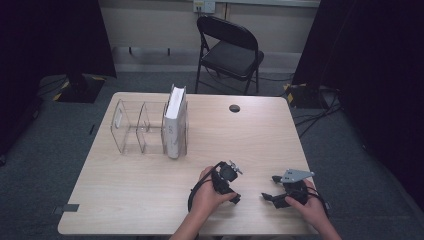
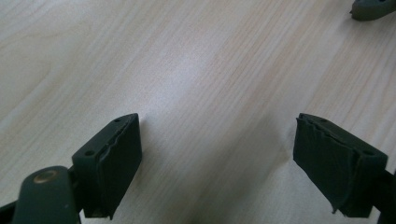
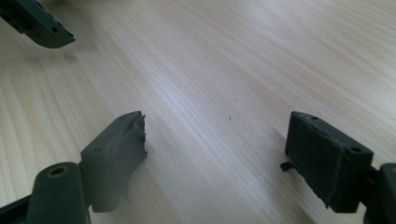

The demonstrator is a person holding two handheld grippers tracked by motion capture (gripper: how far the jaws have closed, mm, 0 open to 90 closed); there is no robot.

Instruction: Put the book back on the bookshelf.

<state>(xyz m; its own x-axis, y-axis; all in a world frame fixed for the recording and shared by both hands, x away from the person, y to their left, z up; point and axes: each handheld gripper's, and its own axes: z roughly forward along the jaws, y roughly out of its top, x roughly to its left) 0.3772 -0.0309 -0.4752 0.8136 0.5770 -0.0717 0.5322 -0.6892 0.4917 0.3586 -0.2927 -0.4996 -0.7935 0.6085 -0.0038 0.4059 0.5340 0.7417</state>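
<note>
Both grippers rest low over the wooden table (image 1: pixel 150 185) near its front edge, each held in a hand. My left gripper (image 1: pixel 233 194) (image 2: pixel 217 126) is open, with bare wood between its jaws. My right gripper (image 1: pixel 270 187) (image 3: pixel 215 121), with a grey three-cornered plate on top, faces the left one and is open too, holding nothing. A jaw tip of the right gripper (image 2: pixel 371 9) shows at the top right of the left gripper view. A jaw of the left gripper (image 3: pixel 39 23) shows at the top left of the right gripper view.
A clear plastic organiser (image 1: pixel 131 127) with three compartments stands at the back left of the table; a white book (image 1: pixel 175 117) stands upright in its rightmost compartment. A small black disc (image 1: pixel 234 108) lies near the far edge. A black folding chair (image 1: pixel 230 50) stands behind the table.
</note>
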